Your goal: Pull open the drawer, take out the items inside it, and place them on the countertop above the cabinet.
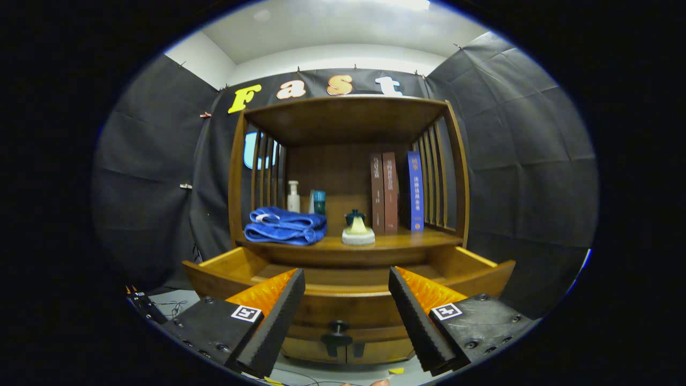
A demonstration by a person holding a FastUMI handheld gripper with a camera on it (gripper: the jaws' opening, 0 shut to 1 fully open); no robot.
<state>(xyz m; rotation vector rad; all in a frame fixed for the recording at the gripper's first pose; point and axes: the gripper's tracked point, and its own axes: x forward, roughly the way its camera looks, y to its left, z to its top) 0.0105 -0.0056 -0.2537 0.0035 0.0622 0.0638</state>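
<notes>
As seen along the fingers: gripper [347, 279] spread wide, holding nothing, just before pulled-out wooden drawer [348, 300] with dark knob [337, 328]. Beyond, on countertop [396, 238]: folded blue towel [285, 226], small teapot-shaped item [357, 228], bottles [293, 196], upright books [396, 191].

Drawer [348, 279] open; towel [285, 225], ornament [358, 229] crowd countertop [407, 239].

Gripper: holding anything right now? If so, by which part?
Nothing is held. The gripper is open, its fingers spread wide with only air between them, in front of the pulled-out drawer and above its knob.
</notes>
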